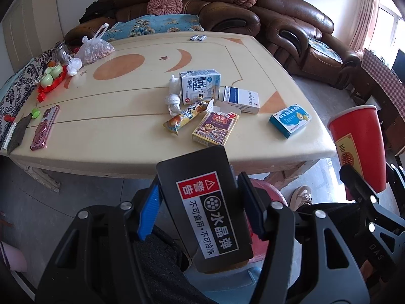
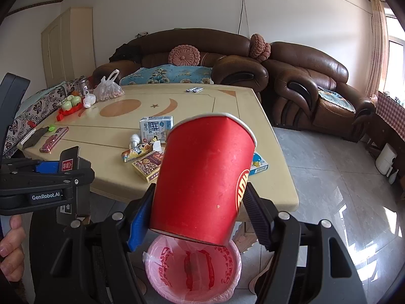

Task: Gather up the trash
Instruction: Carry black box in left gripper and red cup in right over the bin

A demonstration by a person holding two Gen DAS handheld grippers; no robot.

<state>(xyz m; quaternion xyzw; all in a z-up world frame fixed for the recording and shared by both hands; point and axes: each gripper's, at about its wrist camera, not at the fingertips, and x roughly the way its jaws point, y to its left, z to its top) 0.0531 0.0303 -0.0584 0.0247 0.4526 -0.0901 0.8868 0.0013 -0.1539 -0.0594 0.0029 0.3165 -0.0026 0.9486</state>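
Note:
My left gripper [image 1: 200, 197] is shut on a black box with a red warning label [image 1: 205, 202], held off the near table edge. My right gripper [image 2: 200, 192] is shut on a tilted red paper cup [image 2: 202, 172], right above a bin with a pink liner [image 2: 195, 273]. The cup [image 1: 359, 144] also shows at the right of the left wrist view. On the cream table [image 1: 101, 131] lie a milk carton [image 1: 200, 83], white tissue wads [image 1: 173, 98], a snack wrapper [image 1: 184, 119], an open brown box [image 1: 215, 126], a white medicine box [image 1: 241, 98] and a blue box [image 1: 291, 121].
At the table's left end sit a phone [image 1: 45, 126], a red tray with green cups [image 1: 52, 81] and a plastic bag of nuts [image 1: 95, 48]. Brown leather sofas [image 2: 303, 81] stand behind the table. A shoe [image 1: 301, 197] rests on the grey tile floor by the bin.

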